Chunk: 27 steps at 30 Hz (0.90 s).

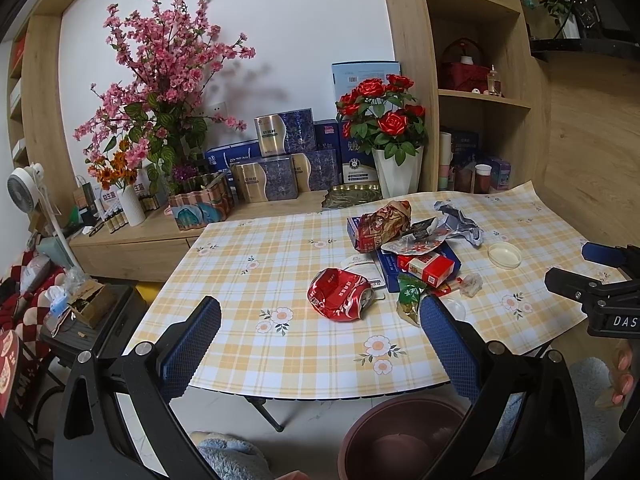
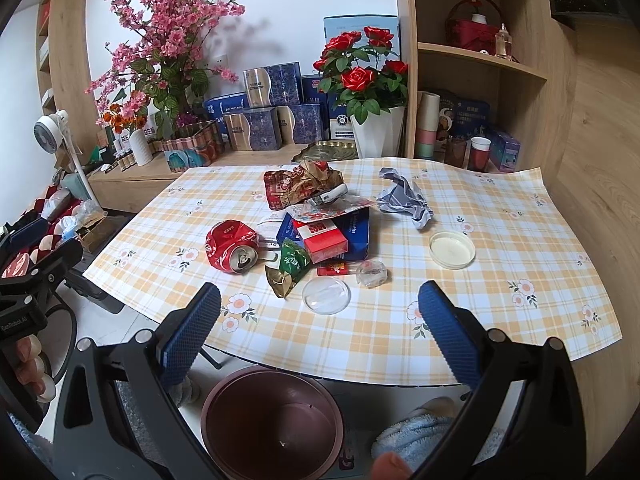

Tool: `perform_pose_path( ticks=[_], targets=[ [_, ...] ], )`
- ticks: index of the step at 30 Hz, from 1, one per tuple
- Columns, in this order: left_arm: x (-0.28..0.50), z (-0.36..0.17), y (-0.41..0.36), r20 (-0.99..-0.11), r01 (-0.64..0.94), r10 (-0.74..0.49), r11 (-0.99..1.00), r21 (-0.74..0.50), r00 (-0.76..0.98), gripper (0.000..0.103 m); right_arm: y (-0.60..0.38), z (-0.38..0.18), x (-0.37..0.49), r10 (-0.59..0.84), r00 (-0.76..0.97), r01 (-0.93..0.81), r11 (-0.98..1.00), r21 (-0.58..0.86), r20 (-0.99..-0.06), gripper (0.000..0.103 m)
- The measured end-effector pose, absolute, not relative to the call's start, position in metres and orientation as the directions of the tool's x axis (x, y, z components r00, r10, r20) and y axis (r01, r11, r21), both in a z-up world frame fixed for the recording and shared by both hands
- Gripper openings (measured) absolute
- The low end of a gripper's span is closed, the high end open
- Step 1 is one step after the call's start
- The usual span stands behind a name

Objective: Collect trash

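A pile of trash lies on the checked tablecloth (image 1: 248,320) (image 2: 400,344): a crushed red can (image 1: 340,294) (image 2: 231,246), a red carton (image 1: 426,268) (image 2: 322,238) on a blue box (image 2: 354,236), a green wrapper (image 1: 408,298) (image 2: 292,266), a crumpled red-gold bag (image 1: 382,224) (image 2: 302,186), grey crumpled paper (image 1: 460,222) (image 2: 404,198) and two clear lids (image 2: 326,296) (image 2: 452,250). A brown bin (image 1: 400,440) (image 2: 272,420) stands on the floor below the table's front edge. My left gripper (image 1: 320,328) is open and empty before the can. My right gripper (image 2: 320,316) is open and empty before the lid.
A wooden sideboard (image 1: 132,236) behind the table carries flower vases (image 1: 396,172), blue gift boxes (image 1: 280,176) and small bottles. Shelves (image 2: 480,60) rise at the right. A white fan (image 1: 28,188) and cluttered stools stand at the left. Blue slippers (image 2: 420,436) are near the bin.
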<state>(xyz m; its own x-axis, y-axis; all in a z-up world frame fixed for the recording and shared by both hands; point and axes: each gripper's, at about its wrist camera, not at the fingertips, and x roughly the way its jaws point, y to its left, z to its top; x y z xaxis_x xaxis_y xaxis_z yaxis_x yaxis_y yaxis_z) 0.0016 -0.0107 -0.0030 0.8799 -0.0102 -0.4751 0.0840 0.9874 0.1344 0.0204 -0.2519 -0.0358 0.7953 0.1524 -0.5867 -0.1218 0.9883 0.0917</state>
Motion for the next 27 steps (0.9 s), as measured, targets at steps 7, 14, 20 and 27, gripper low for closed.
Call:
perform_pose_path(
  ticks=[7,14,20,27],
  targets=[
    [0.0020,-0.0035,-0.0130,-0.473,0.084,-0.011,0.988,0.133,0.881,0.098,-0.2534,-0.0365,0.0204,0.150,0.797,-0.124,0.989,0.086,-0.585,0.097],
    [0.0028,-0.0027,-0.0148,-0.473,0.085,-0.014,0.988,0.129,0.881,0.098,-0.2537,-0.0373,0.0213,0.148,0.797,-0.123,0.989,0.082,-0.586,0.097],
    [0.0025,-0.0021,-0.0146,-0.473,0.087,-0.017,0.988,0.126,0.881,0.098,-0.2529,-0.0376,0.0204,0.147,0.796,-0.123,0.989,0.080,-0.587,0.097],
    [0.0021,-0.0023,-0.0131,-0.473,0.086,-0.016,0.988,0.125,0.881,0.098,-0.2531,-0.0379,0.0206,0.146,0.796,-0.122,0.989,0.080,-0.587,0.097]
  ],
)
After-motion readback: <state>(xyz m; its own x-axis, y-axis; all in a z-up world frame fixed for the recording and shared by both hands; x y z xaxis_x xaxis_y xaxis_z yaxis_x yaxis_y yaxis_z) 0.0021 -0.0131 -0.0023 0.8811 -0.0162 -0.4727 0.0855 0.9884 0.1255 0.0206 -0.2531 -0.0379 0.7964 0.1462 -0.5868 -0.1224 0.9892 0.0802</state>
